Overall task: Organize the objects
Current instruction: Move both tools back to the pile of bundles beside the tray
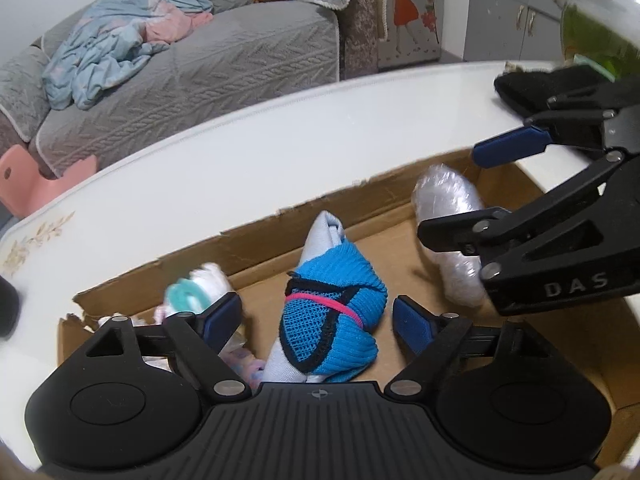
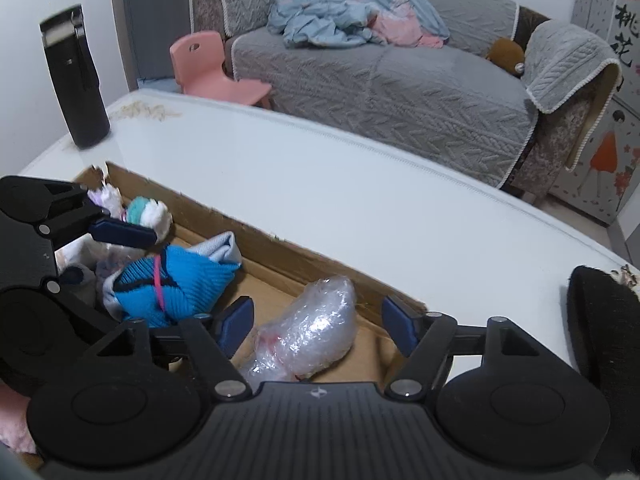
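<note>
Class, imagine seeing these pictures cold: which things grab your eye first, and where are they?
The bright blue knitted bundle lies in the cardboard box, below the open left hand-held gripper. Right of it sits a plastic-wrapped package, under the open right hand-held gripper.

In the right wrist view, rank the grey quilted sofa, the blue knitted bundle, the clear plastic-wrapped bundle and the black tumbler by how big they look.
1. Grey quilted sofa, by far the largest.
2. Blue knitted bundle and clear plastic-wrapped bundle: look alike in size, both partly hidden, so unranked.
3. Black tumbler, smallest, though it stands farther back.
</note>
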Action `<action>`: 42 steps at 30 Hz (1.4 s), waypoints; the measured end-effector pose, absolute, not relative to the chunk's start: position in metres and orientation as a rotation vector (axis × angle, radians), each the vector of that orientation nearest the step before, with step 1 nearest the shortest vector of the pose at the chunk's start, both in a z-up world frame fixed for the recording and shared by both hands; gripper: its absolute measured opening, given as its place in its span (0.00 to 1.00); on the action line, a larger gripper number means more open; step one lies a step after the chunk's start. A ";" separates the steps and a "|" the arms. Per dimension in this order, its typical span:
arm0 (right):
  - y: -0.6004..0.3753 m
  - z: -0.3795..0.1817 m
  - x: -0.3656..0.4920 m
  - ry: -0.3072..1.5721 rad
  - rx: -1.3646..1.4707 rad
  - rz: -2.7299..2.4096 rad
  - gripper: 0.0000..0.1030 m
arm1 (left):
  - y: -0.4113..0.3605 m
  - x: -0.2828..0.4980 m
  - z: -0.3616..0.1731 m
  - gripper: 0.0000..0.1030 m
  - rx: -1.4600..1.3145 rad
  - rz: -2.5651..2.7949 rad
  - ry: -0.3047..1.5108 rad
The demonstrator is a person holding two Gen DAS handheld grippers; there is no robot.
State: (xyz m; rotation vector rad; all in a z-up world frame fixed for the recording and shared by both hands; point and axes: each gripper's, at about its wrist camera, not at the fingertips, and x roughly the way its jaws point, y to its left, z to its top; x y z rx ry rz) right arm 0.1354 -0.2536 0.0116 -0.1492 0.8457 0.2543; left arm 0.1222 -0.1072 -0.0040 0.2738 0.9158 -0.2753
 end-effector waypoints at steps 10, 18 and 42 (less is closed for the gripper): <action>-0.268 0.047 0.064 0.765 -0.084 0.244 0.72 | -0.058 0.049 0.056 0.91 0.163 -0.271 0.787; -0.264 0.047 -0.022 0.701 0.040 0.216 0.83 | -0.007 -0.038 0.060 0.95 0.044 -0.212 0.728; -0.220 -0.038 -0.046 0.736 0.356 0.061 0.89 | -0.010 -0.095 -0.026 0.95 -0.184 -0.226 0.833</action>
